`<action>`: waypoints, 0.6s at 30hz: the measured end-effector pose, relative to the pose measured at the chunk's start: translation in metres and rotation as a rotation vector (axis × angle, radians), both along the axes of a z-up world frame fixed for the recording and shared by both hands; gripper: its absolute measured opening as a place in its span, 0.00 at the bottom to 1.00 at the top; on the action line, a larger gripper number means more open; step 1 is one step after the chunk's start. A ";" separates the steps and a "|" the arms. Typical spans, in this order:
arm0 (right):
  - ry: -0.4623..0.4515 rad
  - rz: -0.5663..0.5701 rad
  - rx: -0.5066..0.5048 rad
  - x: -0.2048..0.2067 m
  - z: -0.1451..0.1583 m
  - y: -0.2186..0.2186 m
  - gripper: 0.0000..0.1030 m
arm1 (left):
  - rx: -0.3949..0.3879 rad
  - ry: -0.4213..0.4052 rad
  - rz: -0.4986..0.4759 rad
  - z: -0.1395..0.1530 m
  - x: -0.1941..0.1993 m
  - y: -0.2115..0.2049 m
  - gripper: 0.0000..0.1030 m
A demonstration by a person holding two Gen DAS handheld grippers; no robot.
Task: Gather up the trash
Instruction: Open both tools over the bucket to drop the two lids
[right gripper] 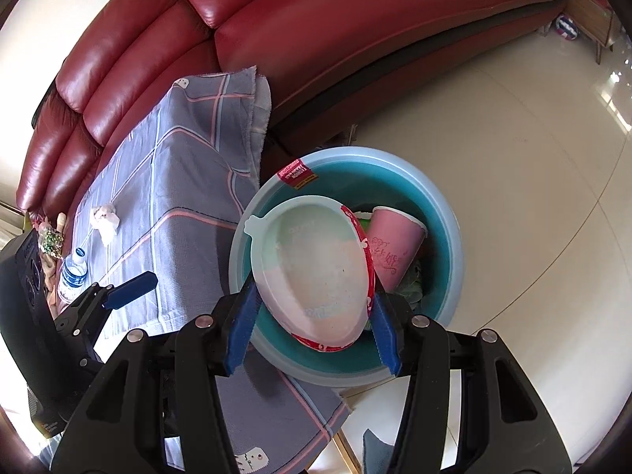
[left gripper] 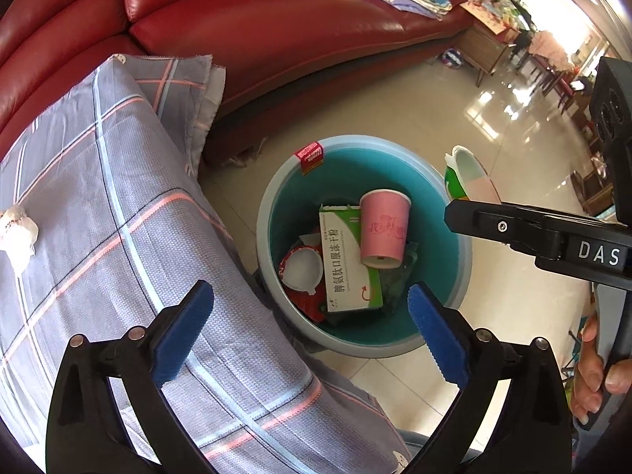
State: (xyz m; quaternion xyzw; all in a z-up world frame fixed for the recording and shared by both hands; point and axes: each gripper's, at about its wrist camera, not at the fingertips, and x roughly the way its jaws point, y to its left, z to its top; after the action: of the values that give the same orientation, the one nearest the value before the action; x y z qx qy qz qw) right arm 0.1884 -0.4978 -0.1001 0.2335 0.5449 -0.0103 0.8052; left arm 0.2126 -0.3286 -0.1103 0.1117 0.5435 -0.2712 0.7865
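Left jaws: the left gripper (left gripper: 310, 318) stands wide apart, nothing between its pads, above the bin.
Right jaws: the right gripper (right gripper: 312, 330) is clamped on a red-rimmed bowl lid (right gripper: 316, 272), tilted over the bin.
Bin (left gripper: 272, 213): on the floor beside the cloth-covered surface (left gripper: 118, 213) (pink cup (left gripper: 383, 235) and medicine box (left gripper: 347, 260) inside).
Surface: crumpled tissue (left gripper: 17, 233).

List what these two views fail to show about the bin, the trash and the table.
- Bin contents: in the right wrist view the lidded bowl held in the right gripper covers most of them.
- Bin bottom: in the left wrist view the medicine box and pink cup hide it.
- Small bottle and items beside it: right wrist view, too small, partly behind the left gripper.
- Table: cloth covers it.
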 end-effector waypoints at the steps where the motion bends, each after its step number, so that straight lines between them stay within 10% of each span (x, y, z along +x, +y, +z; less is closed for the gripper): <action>1: -0.001 0.009 -0.003 0.002 0.001 0.003 0.51 | -0.002 0.004 0.002 -0.001 0.001 0.001 0.96; 8: 0.011 0.027 -0.014 0.009 0.001 0.017 0.84 | -0.008 0.010 0.008 -0.001 -0.001 0.008 0.96; 18: 0.056 0.002 -0.047 0.002 0.000 0.021 0.85 | -0.030 0.005 0.018 0.005 -0.005 0.022 0.96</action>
State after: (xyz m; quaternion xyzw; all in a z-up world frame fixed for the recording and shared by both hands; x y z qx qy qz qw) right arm 0.1907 -0.4772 -0.1004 0.2135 0.5670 -0.0286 0.7950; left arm 0.2077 -0.3064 -0.1057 0.0941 0.5423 -0.2724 0.7892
